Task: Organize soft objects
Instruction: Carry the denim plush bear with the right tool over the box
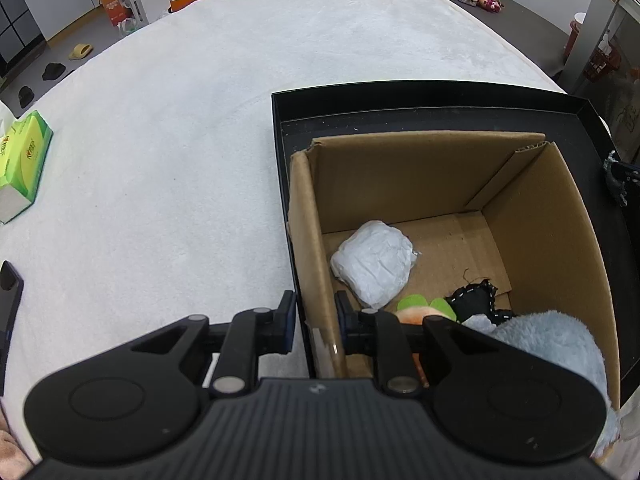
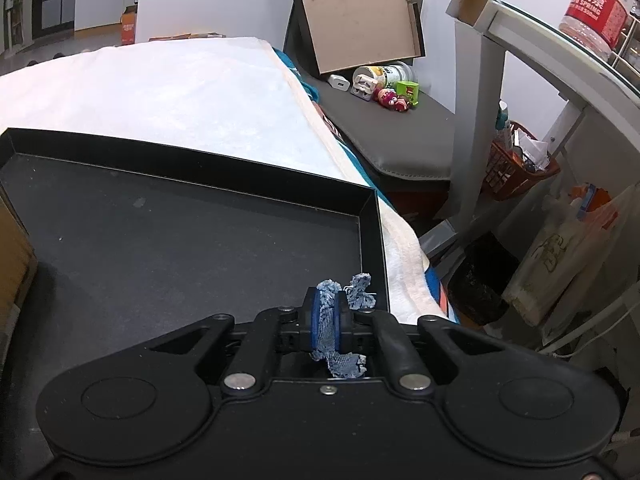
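Observation:
An open cardboard box (image 1: 420, 176) stands in a shallow black tray (image 1: 400, 100) on a white blanket. My left gripper (image 1: 316, 320) is shut on the box's left wall together with the tray rim, one finger outside and one inside. In the box lie a white crumpled bundle (image 1: 374, 264), a black stitched fabric piece (image 1: 476, 300), an orange and green plush (image 1: 420, 308) and a light blue fluffy plush (image 1: 552, 344). My right gripper (image 2: 328, 320) is shut on a frayed blue denim scrap (image 2: 362, 290), just above the tray floor (image 2: 200, 240) by its right rim.
A green tissue pack (image 1: 24, 156) lies far left on the blanket (image 1: 180, 120), and a dark flat object (image 1: 8, 300) sits at the left edge. Right of the bed are a grey bench with small toys (image 2: 392, 96), an orange basket (image 2: 516, 160) and a water bottle (image 2: 596, 4) on a shelf.

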{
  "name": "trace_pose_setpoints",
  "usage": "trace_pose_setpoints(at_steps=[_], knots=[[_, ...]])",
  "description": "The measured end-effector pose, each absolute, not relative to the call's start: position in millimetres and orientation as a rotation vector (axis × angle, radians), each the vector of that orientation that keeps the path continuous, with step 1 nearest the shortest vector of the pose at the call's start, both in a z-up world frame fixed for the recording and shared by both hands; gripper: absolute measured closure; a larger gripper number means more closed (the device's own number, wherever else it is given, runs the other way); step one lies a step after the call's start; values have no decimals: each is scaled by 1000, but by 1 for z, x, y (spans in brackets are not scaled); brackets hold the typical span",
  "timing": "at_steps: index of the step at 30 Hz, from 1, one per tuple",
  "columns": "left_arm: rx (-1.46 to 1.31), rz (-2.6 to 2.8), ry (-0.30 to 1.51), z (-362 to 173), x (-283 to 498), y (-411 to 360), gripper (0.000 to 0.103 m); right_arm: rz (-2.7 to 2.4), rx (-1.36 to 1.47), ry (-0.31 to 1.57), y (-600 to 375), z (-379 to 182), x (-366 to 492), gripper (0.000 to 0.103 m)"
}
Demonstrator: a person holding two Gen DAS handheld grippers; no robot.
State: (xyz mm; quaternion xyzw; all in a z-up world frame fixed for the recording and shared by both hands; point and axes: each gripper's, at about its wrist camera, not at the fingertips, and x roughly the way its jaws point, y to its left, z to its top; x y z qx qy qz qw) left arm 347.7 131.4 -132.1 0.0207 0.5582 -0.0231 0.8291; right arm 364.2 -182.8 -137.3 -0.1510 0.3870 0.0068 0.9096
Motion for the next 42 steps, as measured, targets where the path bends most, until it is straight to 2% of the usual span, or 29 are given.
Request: trace_pose_setpoints(at_steps=[21, 42], knots=[[55, -42, 1183, -132, 347, 129, 85, 169, -284, 758, -150, -87, 321, 97], [53, -35, 1168, -131, 343, 129, 85, 558, -305, 665, -49, -27, 266, 97]])
